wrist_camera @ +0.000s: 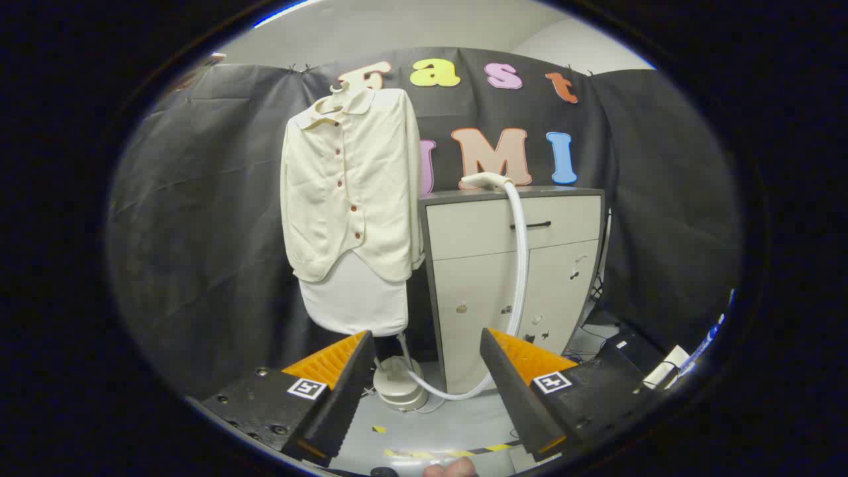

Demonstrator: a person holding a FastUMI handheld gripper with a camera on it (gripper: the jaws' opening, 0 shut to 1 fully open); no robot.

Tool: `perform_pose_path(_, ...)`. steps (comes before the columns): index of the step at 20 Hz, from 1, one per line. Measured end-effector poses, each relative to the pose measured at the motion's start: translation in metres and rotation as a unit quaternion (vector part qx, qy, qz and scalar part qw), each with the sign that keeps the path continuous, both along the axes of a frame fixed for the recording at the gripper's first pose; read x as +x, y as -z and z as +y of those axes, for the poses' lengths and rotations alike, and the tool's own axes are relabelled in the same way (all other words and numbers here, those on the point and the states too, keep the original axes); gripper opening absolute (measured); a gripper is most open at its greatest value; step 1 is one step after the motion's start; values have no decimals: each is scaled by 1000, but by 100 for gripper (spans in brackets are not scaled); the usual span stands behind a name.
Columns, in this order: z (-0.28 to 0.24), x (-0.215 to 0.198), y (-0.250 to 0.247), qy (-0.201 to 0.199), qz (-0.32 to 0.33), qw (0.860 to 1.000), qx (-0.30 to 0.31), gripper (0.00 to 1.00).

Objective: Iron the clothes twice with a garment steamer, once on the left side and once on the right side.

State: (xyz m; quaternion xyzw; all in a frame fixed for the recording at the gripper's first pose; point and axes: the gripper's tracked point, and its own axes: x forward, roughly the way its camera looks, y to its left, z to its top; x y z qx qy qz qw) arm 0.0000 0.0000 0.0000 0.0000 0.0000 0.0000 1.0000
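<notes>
Currently, phase: approach is judged not yet begun; nothing is held.
Claw: fingers are spread wide apart, with nothing between them.
Shirt: hung on a hanger over a padded form, buttons facing the claw, ahead and to the left of the fingers, well apart from them.
Steamer head: laid on top of the cabinet, just right of the shirt, beyond the right finger.
Head axis: roughly level, lying across the cabinet top; which end carries the plate cannot be told.
Hose: run down the cabinet front from the head, then curved left to the base unit on the floor, seen between the fingers.
Key relation: the head lies up and slightly right of the claw centre, so the first reach is judged to go forward and upward, with the fingers closed across the handle.
Risk: the hose may drag as the head is carried left to the shirt.
</notes>
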Motion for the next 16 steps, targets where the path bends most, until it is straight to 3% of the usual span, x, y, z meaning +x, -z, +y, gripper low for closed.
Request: perform_pose_path(16, -4, 9, -1, 7, 7, 1000, 3, 97)
